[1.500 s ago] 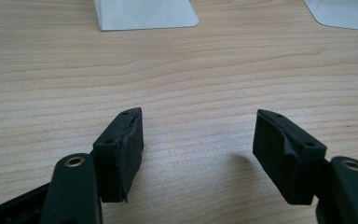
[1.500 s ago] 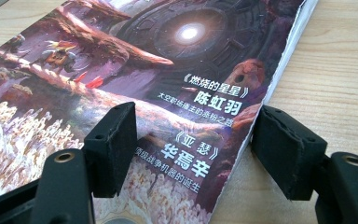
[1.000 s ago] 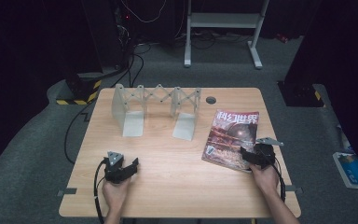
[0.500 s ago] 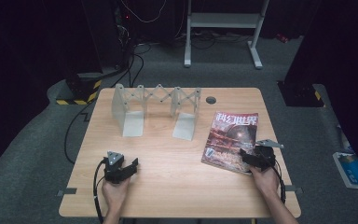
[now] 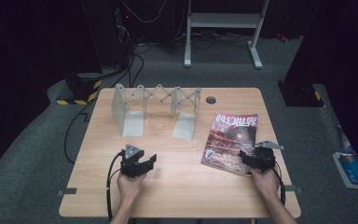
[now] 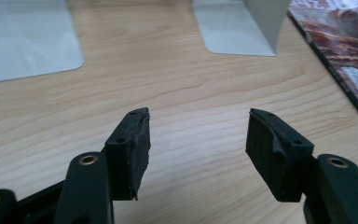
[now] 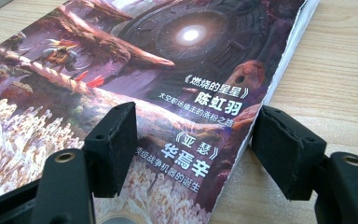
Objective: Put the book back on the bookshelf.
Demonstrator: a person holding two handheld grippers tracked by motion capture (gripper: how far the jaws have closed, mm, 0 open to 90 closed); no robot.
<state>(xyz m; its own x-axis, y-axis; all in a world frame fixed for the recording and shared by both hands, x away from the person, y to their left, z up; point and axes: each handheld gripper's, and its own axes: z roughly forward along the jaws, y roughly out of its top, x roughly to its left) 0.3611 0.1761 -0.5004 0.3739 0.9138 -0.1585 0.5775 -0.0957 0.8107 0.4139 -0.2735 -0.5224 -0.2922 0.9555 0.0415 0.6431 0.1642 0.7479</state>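
Observation:
A magazine [image 5: 233,135] with a dark, reddish cover lies flat on the right half of the wooden table [image 5: 182,186]. My right gripper [image 5: 248,157] is at its near right corner. In the right gripper view this gripper [image 7: 196,116] is open: one jaw hovers over the cover [image 7: 168,56] and the other is past the magazine's edge, above bare wood. My left gripper [image 5: 143,162] rests near the table's front left. Its jaws [image 6: 199,121] stand open over bare wood with nothing between them. The magazine's corner [image 6: 349,42] lies off to its right.
A grey expanding rack [image 5: 158,95] with two flat foot plates [image 5: 133,123] [image 5: 185,126] stands across the back of the table. Those plates [image 6: 23,42] [image 6: 235,25] lie ahead of the left gripper. A round cable hole [image 5: 210,100] is behind the magazine. A blue book [image 5: 352,170] lies on the floor at right.
My right gripper has shifted slightly at the magazine's near right corner. The left gripper and the magazine have stayed where they were.

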